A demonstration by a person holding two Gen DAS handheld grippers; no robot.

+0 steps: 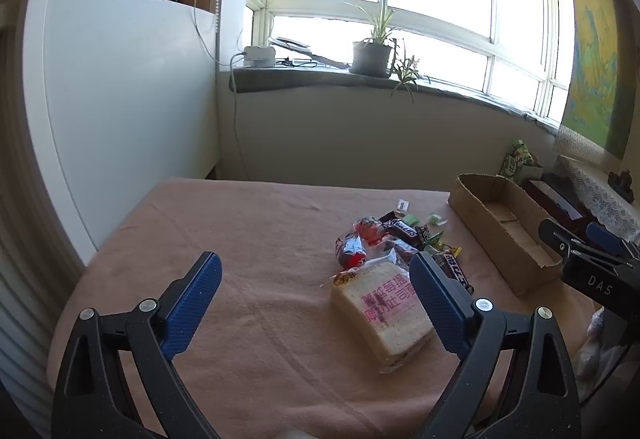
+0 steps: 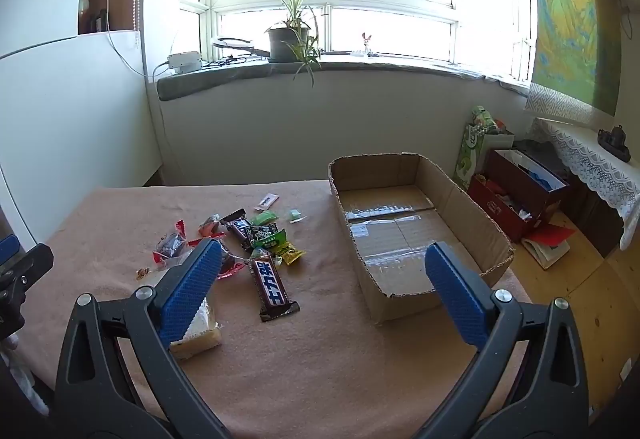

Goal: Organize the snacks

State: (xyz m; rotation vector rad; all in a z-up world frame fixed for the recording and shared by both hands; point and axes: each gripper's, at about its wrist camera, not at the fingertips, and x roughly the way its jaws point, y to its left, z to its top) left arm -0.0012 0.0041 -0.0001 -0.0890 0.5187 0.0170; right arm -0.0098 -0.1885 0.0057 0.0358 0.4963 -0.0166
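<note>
Both claws, left claw (image 1: 316, 303) and right claw (image 2: 324, 287), hang released above the worktop (image 2: 320, 359). Bagged bread (image 1: 384, 315) lies near the empty carton (image 2: 404, 223) (soft, crushable); grip its flanks gently.

Matt pink cloth (image 2: 320, 359), rough brown cardboard box (image 2: 472, 207) — glossy plastic snack wrappers (image 2: 272, 283).

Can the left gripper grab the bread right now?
Probably yes. The left gripper is open, and the wrapped bread lies on the pink cloth just ahead, near its right finger, with nothing on top of it. The candy pile sits behind.
</note>
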